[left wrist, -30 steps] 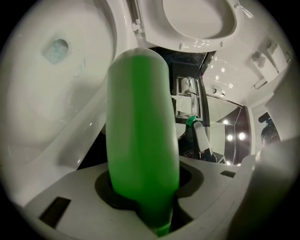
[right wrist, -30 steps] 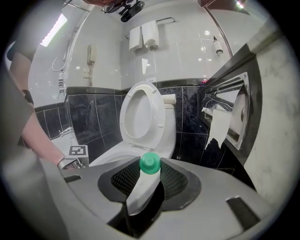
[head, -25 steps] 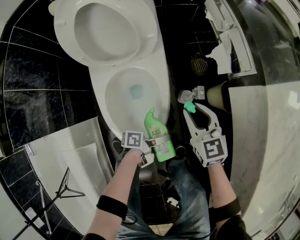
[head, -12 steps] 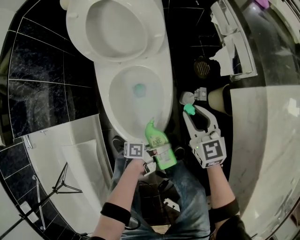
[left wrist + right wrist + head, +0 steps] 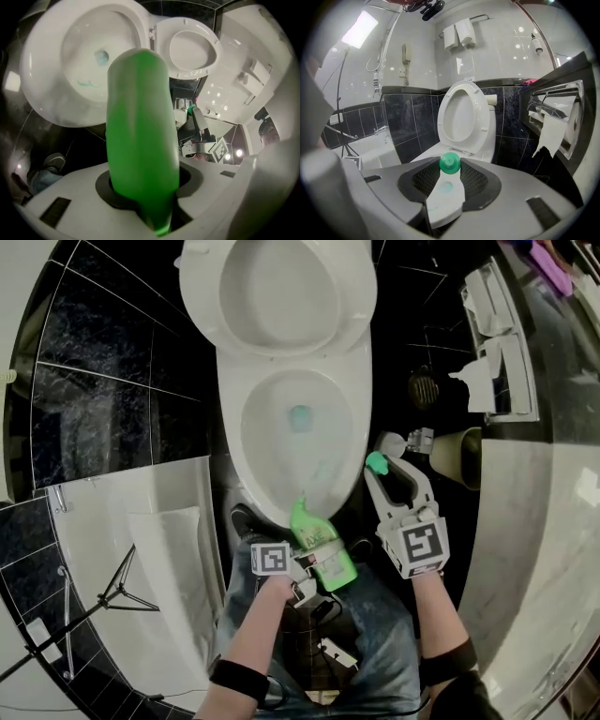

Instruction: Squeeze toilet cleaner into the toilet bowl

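Note:
My left gripper (image 5: 311, 557) is shut on a green toilet-cleaner bottle (image 5: 309, 523). The bottle's neck points at the front rim of the white toilet bowl (image 5: 246, 437). In the left gripper view the bottle (image 5: 138, 122) fills the middle, clamped in the left gripper (image 5: 145, 187), with the bowl (image 5: 42, 70) beyond. A faint blue-green streak (image 5: 86, 84) lies on the bowl's inner wall. To the right of the bowl, my right gripper (image 5: 379, 469) is shut on the small green cap (image 5: 376, 463). The right gripper view shows the cap (image 5: 450, 163) at the tips of the right gripper (image 5: 450, 171).
The seat and lid (image 5: 277, 292) stand raised. A toilet-paper holder (image 5: 502, 343) hangs on the right wall, with a floor drain (image 5: 424, 385) and a beige cylinder (image 5: 455, 451) below it. A white tub edge (image 5: 141, 549) and a tripod (image 5: 112, 601) are at left. A shoe (image 5: 246, 521) rests by the bowl.
The left gripper has drawn the bottle back from over the bowl's right side to its front rim. The right gripper, still holding the cap, has shifted a little beside the bowl.

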Demonstrator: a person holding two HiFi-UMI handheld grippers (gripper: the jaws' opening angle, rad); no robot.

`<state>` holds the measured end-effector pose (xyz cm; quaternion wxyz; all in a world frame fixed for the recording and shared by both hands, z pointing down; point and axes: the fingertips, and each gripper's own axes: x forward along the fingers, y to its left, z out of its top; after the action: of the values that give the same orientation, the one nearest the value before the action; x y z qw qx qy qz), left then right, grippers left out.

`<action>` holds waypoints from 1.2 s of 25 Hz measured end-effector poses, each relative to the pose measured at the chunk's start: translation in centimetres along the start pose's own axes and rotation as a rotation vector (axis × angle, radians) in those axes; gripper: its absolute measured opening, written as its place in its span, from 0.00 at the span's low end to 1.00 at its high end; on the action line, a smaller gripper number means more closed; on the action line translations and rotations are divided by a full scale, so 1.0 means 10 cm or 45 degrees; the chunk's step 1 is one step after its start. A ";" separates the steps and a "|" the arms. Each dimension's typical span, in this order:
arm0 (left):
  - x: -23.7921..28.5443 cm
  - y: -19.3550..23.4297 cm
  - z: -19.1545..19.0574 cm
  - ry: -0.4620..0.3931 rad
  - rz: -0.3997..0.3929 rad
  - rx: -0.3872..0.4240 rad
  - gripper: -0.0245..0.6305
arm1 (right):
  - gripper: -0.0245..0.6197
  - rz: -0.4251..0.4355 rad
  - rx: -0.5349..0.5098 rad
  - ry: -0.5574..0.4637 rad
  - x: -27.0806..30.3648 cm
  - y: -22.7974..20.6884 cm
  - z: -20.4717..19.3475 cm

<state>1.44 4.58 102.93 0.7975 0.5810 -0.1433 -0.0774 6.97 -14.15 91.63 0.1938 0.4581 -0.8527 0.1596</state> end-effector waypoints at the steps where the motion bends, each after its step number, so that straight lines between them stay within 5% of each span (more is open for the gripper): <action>1: -0.05 -0.01 0.04 -0.028 -0.002 0.001 0.30 | 0.27 0.010 -0.004 -0.001 0.04 0.04 0.02; 12: -0.61 -0.01 0.69 -0.209 0.047 0.083 0.30 | 0.27 0.090 -0.053 0.000 0.45 0.32 0.18; 30: -0.84 -0.22 1.80 -0.121 0.104 0.234 0.30 | 0.27 0.062 -0.043 0.012 0.99 0.42 0.32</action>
<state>-12.18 -9.98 104.82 0.7358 0.6409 -0.2109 -0.0586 -2.17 -20.52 93.19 0.2014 0.4331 -0.8653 0.1520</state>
